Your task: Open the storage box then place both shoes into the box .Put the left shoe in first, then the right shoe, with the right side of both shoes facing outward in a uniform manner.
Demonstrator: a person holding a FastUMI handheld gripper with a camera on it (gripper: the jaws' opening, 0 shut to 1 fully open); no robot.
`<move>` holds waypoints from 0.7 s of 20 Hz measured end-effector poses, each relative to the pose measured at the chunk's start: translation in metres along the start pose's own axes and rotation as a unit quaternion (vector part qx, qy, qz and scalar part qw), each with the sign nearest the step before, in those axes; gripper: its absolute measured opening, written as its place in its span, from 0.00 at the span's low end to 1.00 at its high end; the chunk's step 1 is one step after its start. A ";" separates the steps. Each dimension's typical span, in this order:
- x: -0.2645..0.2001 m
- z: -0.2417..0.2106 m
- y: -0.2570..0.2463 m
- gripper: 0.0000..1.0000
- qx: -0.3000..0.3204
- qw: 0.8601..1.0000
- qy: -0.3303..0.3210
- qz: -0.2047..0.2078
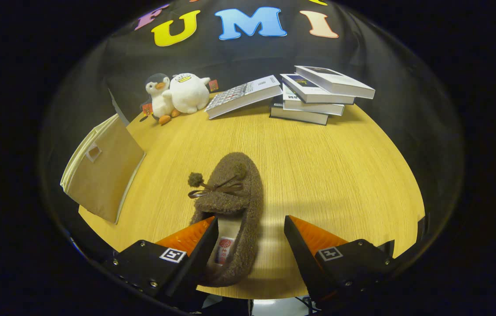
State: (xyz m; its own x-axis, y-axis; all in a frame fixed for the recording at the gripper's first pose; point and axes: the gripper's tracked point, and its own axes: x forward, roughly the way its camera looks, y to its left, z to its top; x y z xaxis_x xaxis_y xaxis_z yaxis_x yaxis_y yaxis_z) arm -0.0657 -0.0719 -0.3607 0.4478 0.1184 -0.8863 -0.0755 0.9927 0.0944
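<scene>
tongs wide open, holding nothing. brown fuzzy slipper lies on the tabletop, heel toward the tongs; its heel sits between the fingers, close against the left one, well clear of the right. judgement: pickup step. shift left to centre the heel wall, then close across it, clear of the bow. beyond, to the left, the beige fabric storage box. farther off: two plush toys, stack of books.
</scene>
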 end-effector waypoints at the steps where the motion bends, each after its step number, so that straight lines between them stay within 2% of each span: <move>1: 0.004 -0.002 -0.001 0.93 0.001 1.000 0.007 0.001; 2: 0.011 -0.003 -0.005 0.93 0.004 1.000 0.008 -0.006; 3: 0.013 -0.005 -0.005 0.76 0.009 1.000 0.013 -0.008; 4: 0.015 -0.007 -0.005 0.71 0.012 1.000 0.021 -0.005; 6: 0.022 -0.011 -0.001 0.69 0.016 0.999 0.037 0.009; 9: 0.025 -0.006 0.000 0.26 0.050 0.998 0.040 0.009; 10: 0.025 -0.006 0.001 0.15 0.050 0.998 0.042 0.006; 12: 0.021 -0.002 -0.003 0.15 0.055 0.998 0.034 -0.011; 13: 0.021 -0.001 -0.002 0.01 0.059 0.998 0.036 -0.010; 14: 0.019 -0.001 0.001 0.00 0.071 0.997 0.041 -0.012</move>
State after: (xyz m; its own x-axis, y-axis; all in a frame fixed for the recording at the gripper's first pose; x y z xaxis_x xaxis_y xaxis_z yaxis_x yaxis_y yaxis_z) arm -0.0581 -0.0682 -0.3782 0.3736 0.0988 -0.9223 0.0628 0.9893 0.1315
